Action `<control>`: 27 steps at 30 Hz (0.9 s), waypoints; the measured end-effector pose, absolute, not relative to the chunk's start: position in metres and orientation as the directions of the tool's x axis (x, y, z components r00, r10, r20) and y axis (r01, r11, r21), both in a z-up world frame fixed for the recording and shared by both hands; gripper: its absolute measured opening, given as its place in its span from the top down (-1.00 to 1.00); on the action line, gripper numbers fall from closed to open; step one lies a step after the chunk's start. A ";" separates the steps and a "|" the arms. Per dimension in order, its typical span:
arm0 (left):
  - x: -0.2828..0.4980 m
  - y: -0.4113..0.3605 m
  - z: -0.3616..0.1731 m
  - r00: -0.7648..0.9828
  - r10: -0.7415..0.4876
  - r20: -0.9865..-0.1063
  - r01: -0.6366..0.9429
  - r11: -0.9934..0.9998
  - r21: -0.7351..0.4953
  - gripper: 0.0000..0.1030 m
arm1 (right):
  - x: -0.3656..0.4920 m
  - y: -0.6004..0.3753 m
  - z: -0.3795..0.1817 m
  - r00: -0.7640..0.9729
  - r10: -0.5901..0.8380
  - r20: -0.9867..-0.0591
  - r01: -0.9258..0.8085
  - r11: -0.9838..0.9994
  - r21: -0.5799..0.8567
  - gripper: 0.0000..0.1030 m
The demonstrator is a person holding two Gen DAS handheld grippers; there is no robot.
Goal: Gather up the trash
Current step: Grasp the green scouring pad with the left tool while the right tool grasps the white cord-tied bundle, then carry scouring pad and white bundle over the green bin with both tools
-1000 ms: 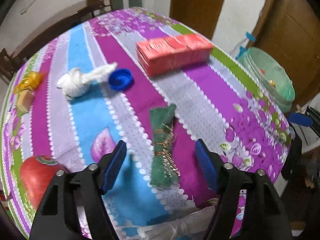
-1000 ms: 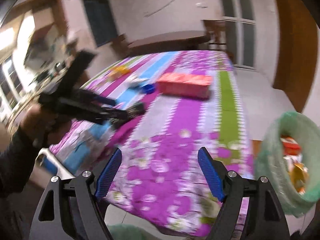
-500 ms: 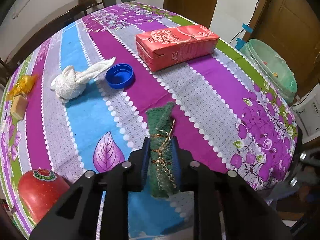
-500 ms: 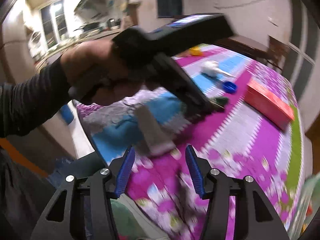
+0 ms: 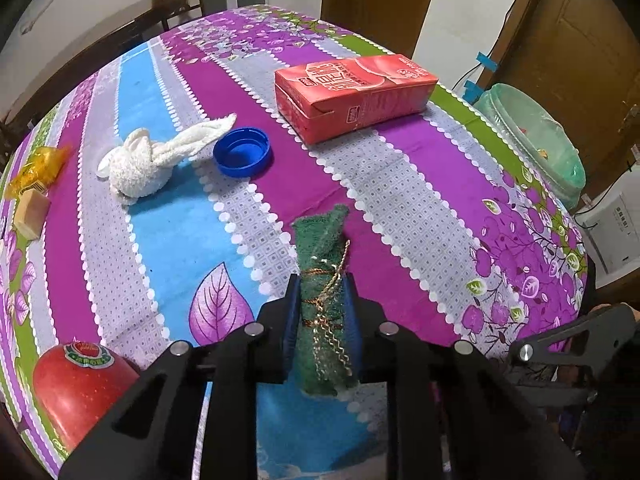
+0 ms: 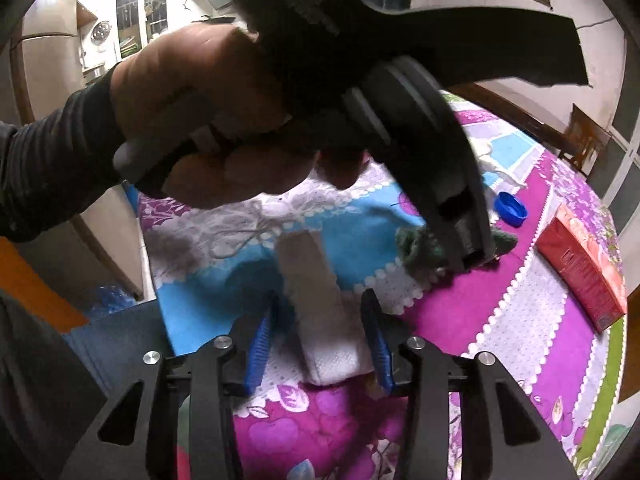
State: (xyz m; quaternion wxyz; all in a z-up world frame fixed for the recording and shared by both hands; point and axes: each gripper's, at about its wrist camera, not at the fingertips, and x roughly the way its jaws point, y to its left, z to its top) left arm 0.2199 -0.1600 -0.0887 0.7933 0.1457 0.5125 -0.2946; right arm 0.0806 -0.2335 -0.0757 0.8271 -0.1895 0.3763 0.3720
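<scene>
My left gripper (image 5: 322, 308) is shut on a rolled green cloth (image 5: 322, 248) tied with gold string, which lies on the striped purple tablecloth (image 5: 400, 200). In the right wrist view a hand holds that left gripper (image 6: 472, 256) down on the green cloth (image 6: 412, 244). My right gripper (image 6: 318, 344) straddles a folded white tissue (image 6: 320, 320) near the table's front edge. Its jaws are closing, and a gap still shows beside the left pad.
A red carton (image 5: 352, 92) lies at the back, with a blue cap (image 5: 242, 152) and a twisted white towel (image 5: 152, 156) to its left. A yellow wrapper (image 5: 38, 164), tan block (image 5: 32, 212) and red apple (image 5: 80, 388) sit at left. A green-lined bin (image 5: 536, 136) stands off the right edge.
My left gripper closed on the green cloth. My right gripper swung from the bin side to the table's front edge, rolled, and narrowed its jaws around the white tissue.
</scene>
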 end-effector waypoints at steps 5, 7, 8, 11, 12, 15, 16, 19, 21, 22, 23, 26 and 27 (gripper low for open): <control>0.218 -0.160 -0.089 0.309 -0.317 -0.897 0.616 0.785 -0.065 0.62 | 0.084 -0.229 -0.076 0.442 0.469 -0.765 -0.757 0.652 -0.038 0.16; 0.217 -0.160 -0.089 0.314 -0.316 -0.895 0.615 0.786 -0.062 0.62 | 0.084 -0.231 -0.075 0.446 0.467 -0.764 -0.757 0.652 -0.044 0.22; 0.216 -0.161 -0.089 0.319 -0.316 -0.894 0.611 0.789 -0.061 0.62 | 0.077 -0.227 -0.074 0.453 0.463 -0.761 -0.755 0.654 -0.051 0.41; 0.212 -0.160 -0.089 0.354 -0.302 -0.885 0.596 0.803 -0.036 0.62 | 0.064 -0.228 -0.072 0.482 0.441 -0.757 -0.739 0.669 -0.080 0.49; 0.210 -0.159 -0.089 0.368 -0.299 -0.881 0.588 0.808 -0.029 0.63 | 0.059 -0.231 -0.072 0.490 0.439 -0.753 -0.729 0.680 -0.078 0.49; 0.205 -0.154 -0.086 0.412 -0.292 -0.863 0.558 0.830 -0.015 0.65 | 0.053 -0.248 -0.068 0.523 0.436 -0.733 -0.678 0.733 -0.048 0.49; 0.204 -0.151 -0.083 0.429 -0.294 -0.854 0.546 0.837 -0.014 0.65 | 0.047 -0.256 -0.066 0.531 0.440 -0.724 -0.659 0.752 -0.027 0.49; 0.192 -0.138 -0.068 0.512 -0.288 -0.809 0.492 0.871 0.001 0.65 | 0.044 -0.280 -0.065 0.585 0.422 -0.693 -0.566 0.824 0.025 0.49; 0.182 -0.127 -0.055 0.567 -0.287 -0.772 0.448 0.894 -0.002 0.65 | 0.041 -0.300 -0.061 0.636 0.401 -0.659 -0.476 0.877 0.074 0.49; 0.175 -0.121 -0.047 0.613 -0.265 -0.745 0.412 0.911 0.015 0.65 | 0.040 -0.307 -0.058 0.662 0.379 -0.646 -0.434 0.897 0.082 0.49; 0.172 -0.118 -0.042 0.637 -0.253 -0.728 0.392 0.920 0.024 0.65 | 0.040 -0.311 -0.056 0.681 0.369 -0.633 -0.407 0.909 0.092 0.49; 0.150 -0.104 -0.023 0.749 -0.178 -0.638 0.284 0.957 0.066 0.65 | 0.040 -0.321 -0.043 0.770 0.275 -0.576 -0.288 0.955 0.071 0.49; 0.141 -0.100 -0.017 0.778 -0.160 -0.608 0.252 0.965 0.068 0.65 | 0.039 -0.321 -0.038 0.794 0.249 -0.555 -0.256 0.964 0.067 0.49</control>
